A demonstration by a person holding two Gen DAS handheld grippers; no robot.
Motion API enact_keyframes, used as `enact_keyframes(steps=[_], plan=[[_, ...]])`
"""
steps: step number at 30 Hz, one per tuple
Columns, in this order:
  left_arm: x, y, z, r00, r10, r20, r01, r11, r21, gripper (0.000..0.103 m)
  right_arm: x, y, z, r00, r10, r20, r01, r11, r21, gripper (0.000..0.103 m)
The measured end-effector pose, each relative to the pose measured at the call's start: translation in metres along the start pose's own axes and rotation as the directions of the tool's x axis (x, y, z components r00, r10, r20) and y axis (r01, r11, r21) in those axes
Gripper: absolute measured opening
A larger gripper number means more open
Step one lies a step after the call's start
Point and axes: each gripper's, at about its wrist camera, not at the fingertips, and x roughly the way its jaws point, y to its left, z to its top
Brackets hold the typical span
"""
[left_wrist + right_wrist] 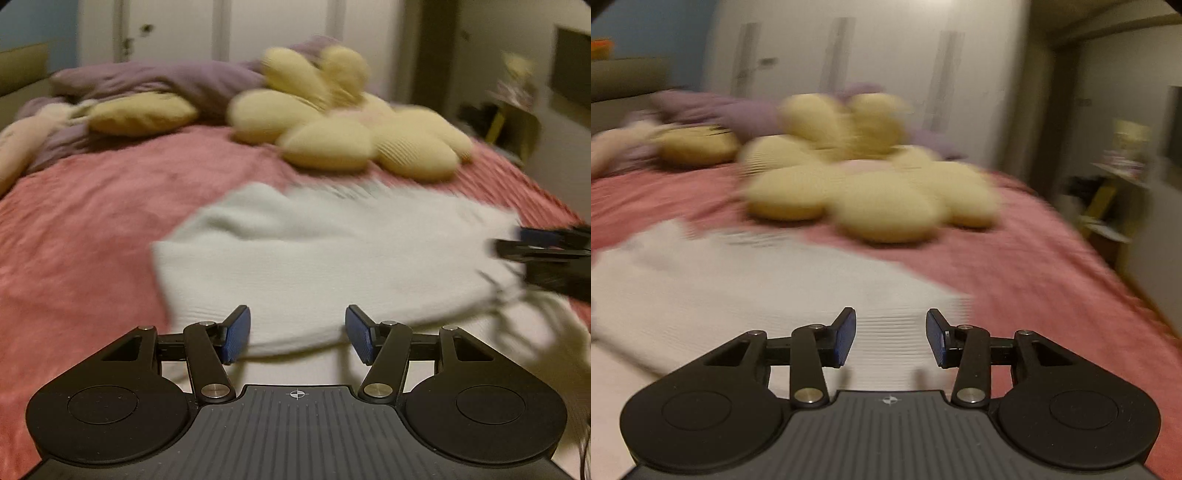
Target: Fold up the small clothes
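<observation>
One white knit garment is lying flat on the pink bedspread, in front of one yellow flower-shaped cushion and one separate yellow pillow. Two grippers are hovering over its near edge: the left gripper and right gripper are both holding their fingers wide apart, gripping nothing.

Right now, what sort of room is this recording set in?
Most likely a bedroom. A bed with a pink bedspread fills both views, a yellow flower-shaped cushion and a rumpled purple duvet lie at its far end, and tall white wardrobe doors stand behind.
</observation>
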Motion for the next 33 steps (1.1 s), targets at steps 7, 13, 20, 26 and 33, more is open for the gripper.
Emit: enact_keyframes(steps=[7, 13, 20, 26, 33], plan=[[0.023, -0.010, -0.005, 0.999, 0.050, 0.013, -0.050, 0.997, 0.052, 0.069, 0.030, 0.039, -0.012, 0.996, -0.016, -0.089, 0.002, 0.988, -0.154, 0.037], [0.026, -0.006, 0.001, 0.999, 0.049, -0.011, -0.048, 0.998, 0.041, 0.073, 0.050, 0.023, -0.006, 0.992, -0.052, -0.115, 0.038, 0.992, -0.121, 0.040], [-0.010, 0.009, 0.013, 0.998, 0.007, 0.063, -0.003, 0.998, -0.066, 0.073, 0.016, 0.001, -0.003, 0.998, 0.018, -0.066, -0.018, 1.000, 0.000, 0.043], [0.045, 0.016, 0.008, 0.994, 0.102, -0.023, -0.104, 0.992, -0.075, 0.077, 0.047, 0.010, -0.011, 0.993, -0.034, -0.115, 0.025, 0.997, -0.076, 0.043], [0.049, 0.023, 0.003, 0.994, 0.106, 0.014, -0.105, 0.993, -0.051, 0.086, 0.060, -0.011, -0.016, 0.990, -0.087, -0.113, 0.084, 0.996, -0.025, 0.089]])
